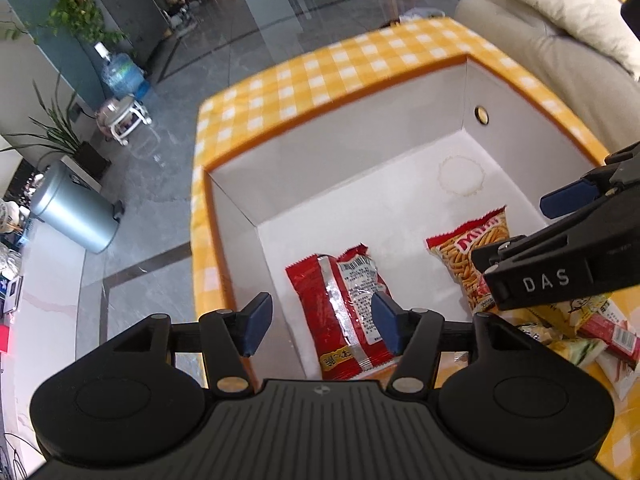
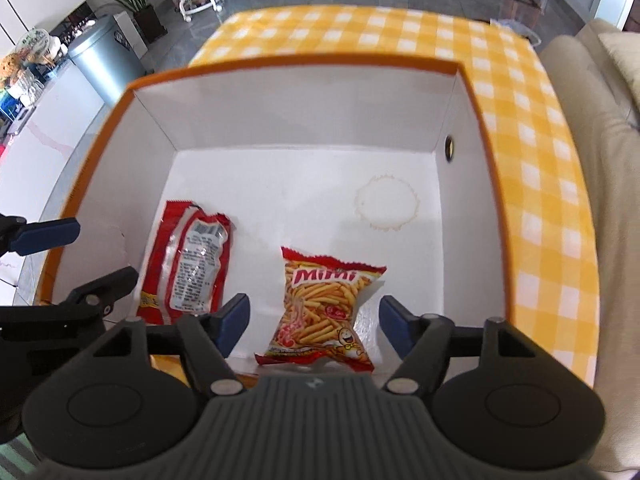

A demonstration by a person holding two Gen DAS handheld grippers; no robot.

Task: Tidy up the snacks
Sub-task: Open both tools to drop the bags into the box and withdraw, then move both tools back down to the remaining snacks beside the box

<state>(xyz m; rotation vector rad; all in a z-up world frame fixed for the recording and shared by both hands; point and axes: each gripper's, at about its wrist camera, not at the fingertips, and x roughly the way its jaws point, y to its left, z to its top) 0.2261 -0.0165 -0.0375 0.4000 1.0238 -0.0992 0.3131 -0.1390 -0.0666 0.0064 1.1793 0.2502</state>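
Note:
A white box with an orange rim (image 1: 332, 108) (image 2: 296, 68) stands on the yellow checked tablecloth (image 1: 304, 80) (image 2: 532, 128). Two snacks lie on its floor: a red foil packet (image 1: 340, 312) (image 2: 192, 264), label side up, and an orange "Mimi" fries bag (image 1: 468, 252) (image 2: 324, 308). My left gripper (image 1: 322, 324) (image 2: 80, 258) hangs open above the red packet, its pads clear of it. My right gripper (image 2: 316, 324) (image 1: 536, 228) hangs open above the Mimi bag, holding nothing.
Several loose snack packets (image 1: 580, 332) lie on the cloth by the box's near right corner. A beige sofa (image 1: 560, 40) (image 2: 612, 200) flanks the table on the right. A grey bin (image 1: 76, 212) (image 2: 104, 60), potted plants and a water jug (image 1: 120, 72) stand on the floor to the left.

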